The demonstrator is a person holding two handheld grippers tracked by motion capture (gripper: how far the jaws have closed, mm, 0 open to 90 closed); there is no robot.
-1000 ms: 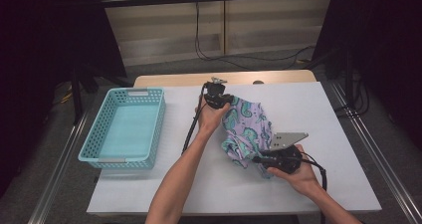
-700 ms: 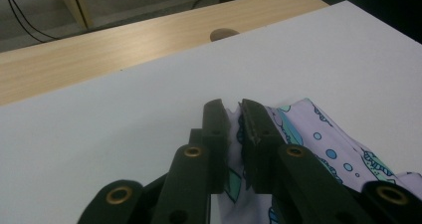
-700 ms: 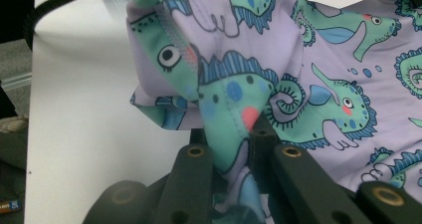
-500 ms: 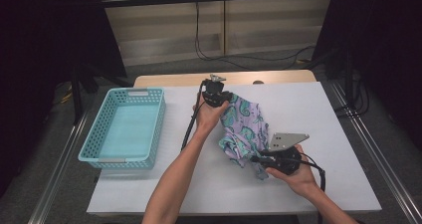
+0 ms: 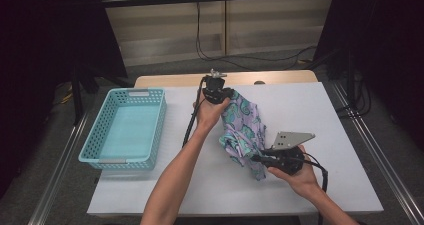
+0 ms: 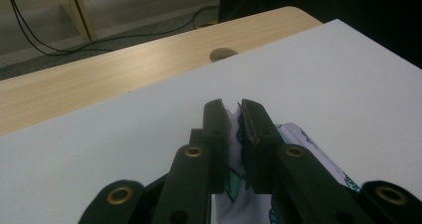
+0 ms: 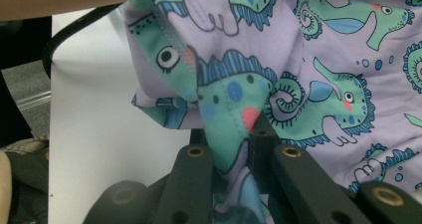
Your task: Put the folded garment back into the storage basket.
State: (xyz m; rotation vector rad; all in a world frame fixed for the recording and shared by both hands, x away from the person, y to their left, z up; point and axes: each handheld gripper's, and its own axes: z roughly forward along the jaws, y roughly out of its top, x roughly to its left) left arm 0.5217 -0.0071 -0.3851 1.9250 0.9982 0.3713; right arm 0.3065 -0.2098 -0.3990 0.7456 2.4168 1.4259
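Observation:
A lilac cloth [image 5: 245, 127] printed with teal seahorses lies stretched across the middle of the white table. My left gripper [image 5: 226, 96] holds its far end, jaws shut on a fold of the cloth [image 6: 236, 134]. At the near end my right gripper [image 5: 254, 158] is shut on the cloth [image 7: 318, 84], which bunches up over its jaws. In the right gripper view my right gripper [image 7: 244, 144] has the fabric pinched between its black jaws.
A turquoise perforated basket [image 5: 107, 150] sits at the table's left side. A bare wooden strip [image 5: 280, 78] runs along the far edge of the white top. Metal rails flank the table, and cables lie on the floor beyond.
My right gripper has drawn the near end of the cloth slightly toward the table's front. The left gripper has stayed at the far end.

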